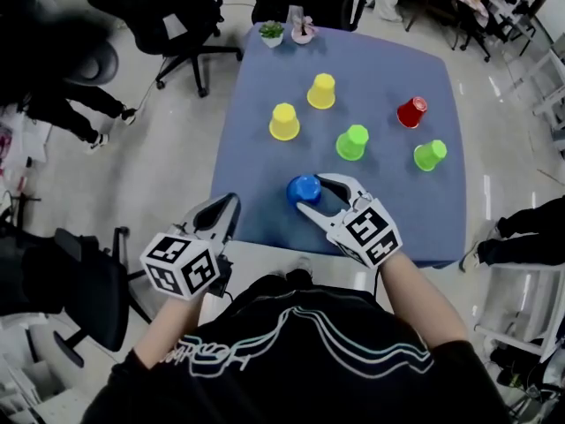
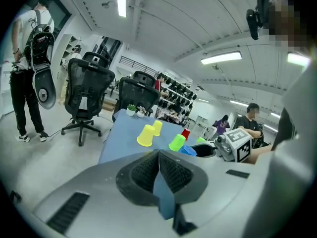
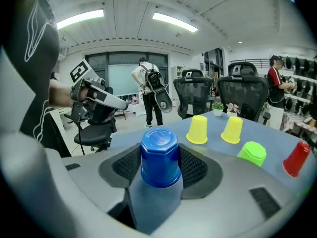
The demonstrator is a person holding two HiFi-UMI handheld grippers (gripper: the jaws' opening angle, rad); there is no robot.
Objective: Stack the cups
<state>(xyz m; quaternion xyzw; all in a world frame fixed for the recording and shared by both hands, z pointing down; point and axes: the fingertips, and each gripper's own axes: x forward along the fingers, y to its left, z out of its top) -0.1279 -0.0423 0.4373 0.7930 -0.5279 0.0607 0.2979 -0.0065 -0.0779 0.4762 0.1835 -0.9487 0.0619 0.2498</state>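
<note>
Cup (image 3: 159, 155), glossy blue plastic, faceted base

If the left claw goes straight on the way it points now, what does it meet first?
The left claw tilts down, so probably the blue table first, then the nearer yellow cup; depth is unclear.

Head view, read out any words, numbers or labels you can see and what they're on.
Nothing legible.
Black shirt: light script print, too blurred to read.
Marker cubes: black-and-white square patterns, no letters.
Blue cup: no print shows.
</note>
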